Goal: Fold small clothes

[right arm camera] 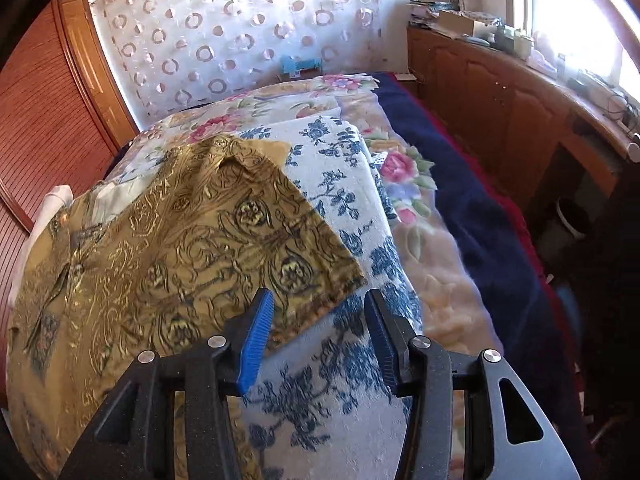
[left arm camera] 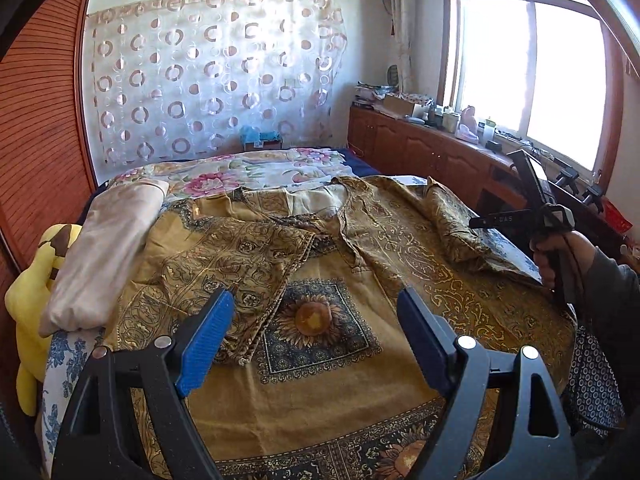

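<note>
Now the gold patterned shirt [left arm camera: 320,272] lies spread on the bed [right arm camera: 460,216], collar away. The right gripper [right arm camera: 318,312] hangs part-open over its right sleeve [right arm camera: 240,232], clasping nothing, clearly nearer. The left gripper [left arm camera: 316,320] gapes wide, empty, above the chest.

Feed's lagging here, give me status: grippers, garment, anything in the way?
Left gripper open, empty. Right gripper open, nothing pinched. Gold patterned garment spread on bed, one sleeve flat. Nothing blocking.

I'm seeing a bright window [left arm camera: 528,76] on the right, wooden cabinets [left arm camera: 420,148] beneath it, a circle-patterned curtain [left arm camera: 216,76] far back.
</note>
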Available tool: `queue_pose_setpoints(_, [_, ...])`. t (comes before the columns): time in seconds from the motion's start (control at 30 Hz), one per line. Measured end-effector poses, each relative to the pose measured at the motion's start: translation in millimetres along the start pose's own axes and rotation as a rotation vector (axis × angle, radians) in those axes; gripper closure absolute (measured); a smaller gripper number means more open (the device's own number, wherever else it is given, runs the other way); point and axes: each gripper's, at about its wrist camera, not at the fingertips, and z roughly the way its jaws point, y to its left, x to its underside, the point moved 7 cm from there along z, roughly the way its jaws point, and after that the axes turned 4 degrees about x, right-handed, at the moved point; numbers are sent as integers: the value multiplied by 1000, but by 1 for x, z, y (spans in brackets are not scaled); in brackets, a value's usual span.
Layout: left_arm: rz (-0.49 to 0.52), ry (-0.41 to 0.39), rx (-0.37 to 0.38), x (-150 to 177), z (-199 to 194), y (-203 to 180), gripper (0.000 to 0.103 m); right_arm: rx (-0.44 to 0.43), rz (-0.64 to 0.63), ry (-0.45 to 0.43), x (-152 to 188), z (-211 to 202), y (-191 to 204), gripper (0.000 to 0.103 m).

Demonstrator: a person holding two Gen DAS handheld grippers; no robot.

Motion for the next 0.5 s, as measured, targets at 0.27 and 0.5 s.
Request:
queue_pose_setpoints(0.27, [-53, 5, 6, 5, -2, 12, 18, -40, -70, -19, -4, 12, 23, 97])
queue_pose_setpoints(0.5, [-65, 7, -30, 7, -2, 21, 18, -160, -132, -105, -28, -25, 59, 97])
